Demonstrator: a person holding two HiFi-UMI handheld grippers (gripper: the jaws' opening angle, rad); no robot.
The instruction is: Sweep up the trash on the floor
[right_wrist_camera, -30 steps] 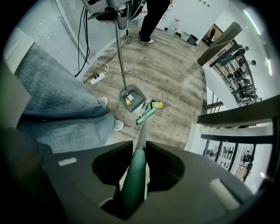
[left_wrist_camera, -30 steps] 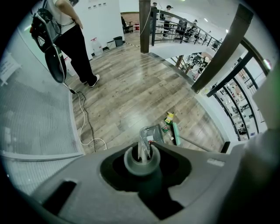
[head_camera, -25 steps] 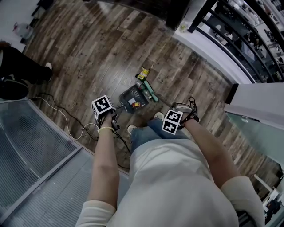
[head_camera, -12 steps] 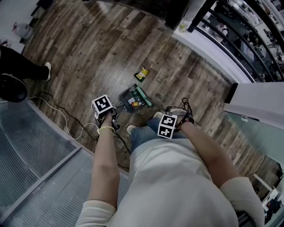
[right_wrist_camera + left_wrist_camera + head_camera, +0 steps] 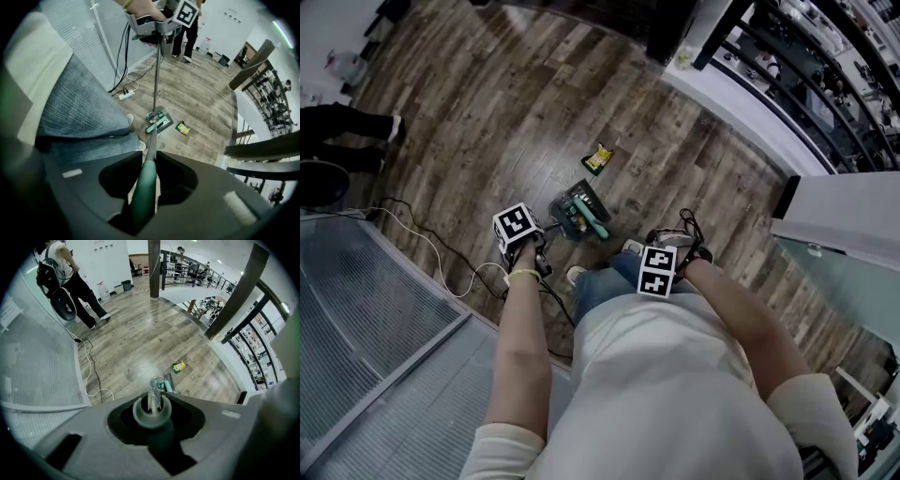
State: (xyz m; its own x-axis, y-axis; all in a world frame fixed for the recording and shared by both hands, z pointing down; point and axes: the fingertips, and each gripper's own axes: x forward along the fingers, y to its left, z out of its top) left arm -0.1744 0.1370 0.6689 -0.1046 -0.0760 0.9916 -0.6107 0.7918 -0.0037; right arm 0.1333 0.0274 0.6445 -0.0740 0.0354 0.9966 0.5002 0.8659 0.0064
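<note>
1 wide floor (image 5: 487, 122) of dark wood planks fills most of the head view. A ribbed grey panel (image 5: 366, 337) takes the lower left corner and a white ledge (image 5: 741, 108) runs across the upper right. The wearer's jeans (image 5: 605, 281) and 2 white shoes sit at centre frame. A bystander (image 5: 65, 282) stands at the upper left of the left gripper view. A white cable (image 5: 441, 253) loops over the planks at left of centre.

The left gripper (image 5: 152, 401) has its jaws closed round the grey cap of a dustpan pole (image 5: 155, 70), which drops straight to the floor. The right gripper (image 5: 149, 161) is clamped on the green grip of a broom handle (image 5: 143, 187).

The dark grey dustpan (image 5: 572, 208) sits on the floor just above centre in the head view, in front of the shoes. A few small bits of trash lie in it, too small to name. The teal broom head (image 5: 594, 221) lies across the pan's right edge, touching it.

1 piece of trash is on the bare floor: a crumpled yellow-and-green wrapper (image 5: 599, 157), flat on the planks just above the dustpan and clear of both pan and broom.
</note>
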